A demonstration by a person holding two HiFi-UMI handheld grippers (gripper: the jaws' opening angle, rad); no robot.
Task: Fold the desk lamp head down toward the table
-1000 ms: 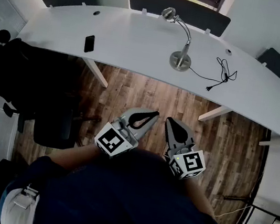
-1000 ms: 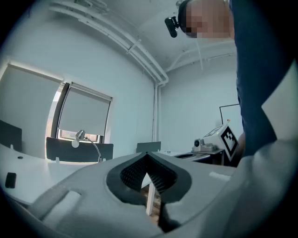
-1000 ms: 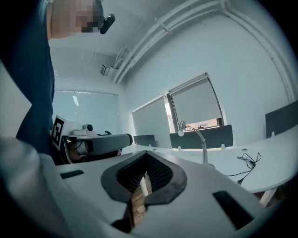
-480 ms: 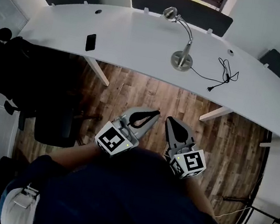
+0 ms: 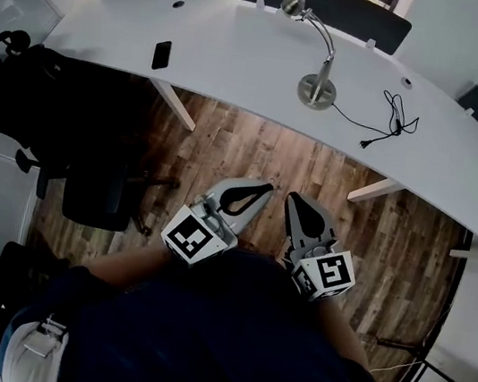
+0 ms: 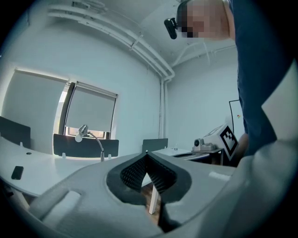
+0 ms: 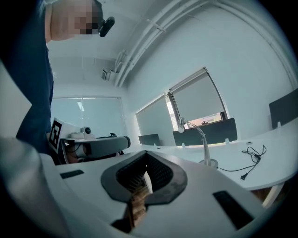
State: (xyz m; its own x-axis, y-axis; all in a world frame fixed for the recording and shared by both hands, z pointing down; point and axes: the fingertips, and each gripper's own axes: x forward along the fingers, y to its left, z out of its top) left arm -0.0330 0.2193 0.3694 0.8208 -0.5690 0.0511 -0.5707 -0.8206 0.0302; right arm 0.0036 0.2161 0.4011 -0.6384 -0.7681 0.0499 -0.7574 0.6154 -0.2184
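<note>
A person in a dark blue top [image 5: 223,337] stands on the brown wood-plank floor [image 5: 254,156] on the near side of a long, curved white worktop [image 5: 244,55], holding both tools close to the body and side by side. The left tool [image 5: 268,187] has its jaws brought together at the tips with nothing between them. The right tool [image 5: 291,197] is closed in the same way and also empty. Both point towards the worktop and are well apart from everything on it.

The silver gooseneck desk lamp [image 5: 317,90] stands on its round base near the middle of the worktop. Its stem rises upright, then arches left, and the small head is raised at the far edge, just in front of a dark partition panel [image 5: 343,2]. A thin black power cable [image 5: 390,120] trails right from the base into a loose tangle, with its plug lying on the surface. A flat black phone [image 5: 161,55] lies well to the left of the lamp. A black office chair [image 5: 97,198] sits on the floor to the left.
</note>
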